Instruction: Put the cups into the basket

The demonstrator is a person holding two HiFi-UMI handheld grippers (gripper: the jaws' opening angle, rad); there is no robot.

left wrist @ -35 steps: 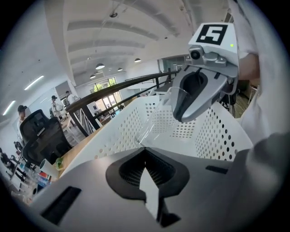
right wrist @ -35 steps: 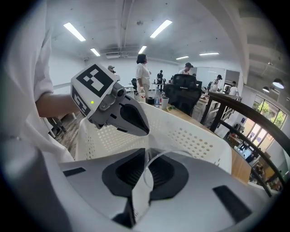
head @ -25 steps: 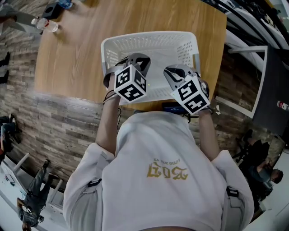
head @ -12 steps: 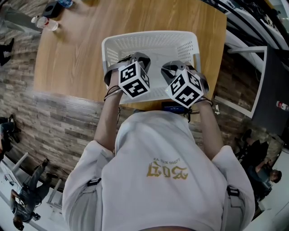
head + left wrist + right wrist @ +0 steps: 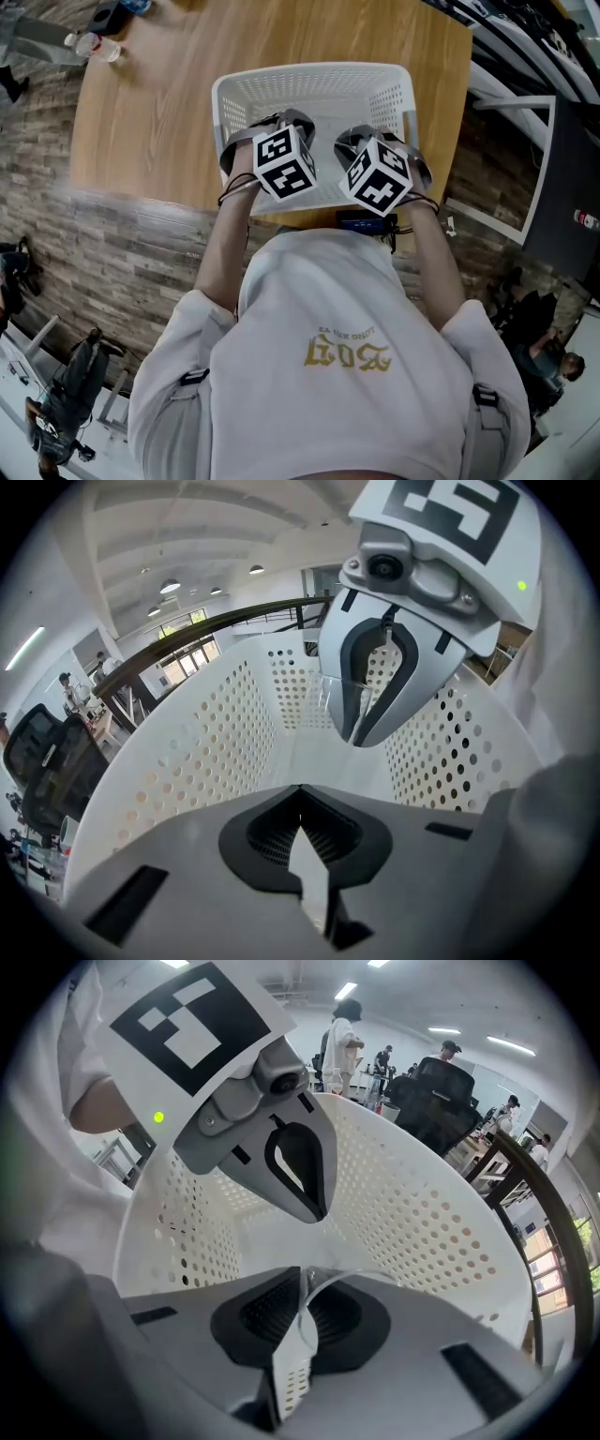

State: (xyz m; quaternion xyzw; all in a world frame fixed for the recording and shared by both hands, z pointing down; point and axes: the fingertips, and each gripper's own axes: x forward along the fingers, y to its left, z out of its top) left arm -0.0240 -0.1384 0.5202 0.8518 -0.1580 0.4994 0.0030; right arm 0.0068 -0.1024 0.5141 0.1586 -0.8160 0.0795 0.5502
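Right tool (image 5: pixel 300 1309) is clamped on the rim of a clear cup (image 5: pixel 323 1282), which is held inside the white basket (image 5: pixel 309 70). Left tool (image 5: pixel 302 841) is nearly closed, with nothing made out in it. Both tools have been drawn closer together since a second ago. Cup release is judged imminent. The wooden surface (image 5: pixel 159 112) beyond is otherwise untouched.

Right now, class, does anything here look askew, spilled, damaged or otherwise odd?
Nothing stands out. The white basket sits level on the wooden table, with nothing spilled. The right gripper pinches a clear cup by its rim in its tongs, over the basket.
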